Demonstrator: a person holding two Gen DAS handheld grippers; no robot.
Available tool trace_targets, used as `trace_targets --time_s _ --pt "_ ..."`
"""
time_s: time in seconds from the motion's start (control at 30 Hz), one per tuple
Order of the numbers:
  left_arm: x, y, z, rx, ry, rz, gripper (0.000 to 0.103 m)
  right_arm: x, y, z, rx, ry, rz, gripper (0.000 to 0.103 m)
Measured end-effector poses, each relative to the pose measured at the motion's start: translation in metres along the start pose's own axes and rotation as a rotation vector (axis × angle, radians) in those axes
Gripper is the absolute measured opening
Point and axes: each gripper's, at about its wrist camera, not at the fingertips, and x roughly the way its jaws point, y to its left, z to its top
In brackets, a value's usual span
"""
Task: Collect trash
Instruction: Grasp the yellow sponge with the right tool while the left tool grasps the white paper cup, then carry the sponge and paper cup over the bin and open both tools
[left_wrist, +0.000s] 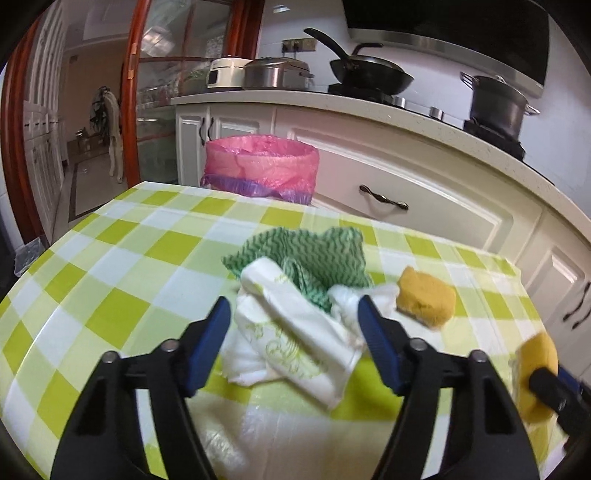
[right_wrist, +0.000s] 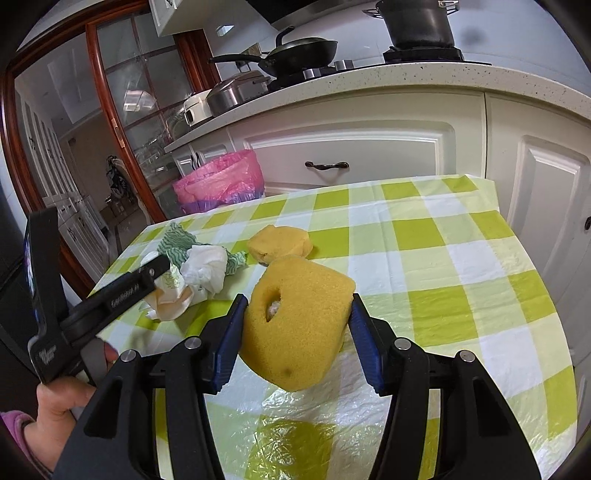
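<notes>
Bin (left_wrist: 260, 168) base hidden behind table (left_wrist: 110, 258), held sponge (left_wrist: 535, 373) blurred, half covered.

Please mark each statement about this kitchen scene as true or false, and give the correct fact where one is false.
1. The right gripper holds a yellow sponge between its pads. True.
2. The bin with the pink bag stands on the checked table. False: it stands on the floor beyond the table's far edge, before the white cabinets.
3. The left gripper is over the white crumpled paper. True; no firm pinch shows yet.
4. The green wavy cloth lies inside the bin. False: it lies on the table, behind the paper.
5. A second yellow sponge rests on the table. True.
6. The stove is bare. False: a black wok and a dark pot sit on it.
</notes>
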Motion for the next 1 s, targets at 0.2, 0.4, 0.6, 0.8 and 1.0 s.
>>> trace_targets --time_s 0.2,0.4,0.6,0.8,1.0 --pt "-0.003 0.009 -0.005 0.061 0.03 -0.041 0.019 0.0 0.012 -0.001 -0.008 0.0 0.024 0.054" --pt "-0.032 0.021 -0.009 0.074 -0.022 -0.059 0.019 -0.006 0.026 -0.001 -0.023 -0.013 0.041 0.054" --pt "-0.066 0.032 -0.012 0.083 -0.082 -0.06 0.019 -0.012 0.046 -0.001 -0.057 -0.029 0.063 0.054" --pt "-0.092 0.04 -0.018 0.097 -0.126 -0.069 0.019 -0.022 0.066 -0.001 -0.099 -0.047 0.088 0.054" --pt "-0.117 0.044 -0.022 0.119 -0.174 -0.098 0.019 -0.034 0.091 -0.001 -0.16 -0.078 0.132 0.054"
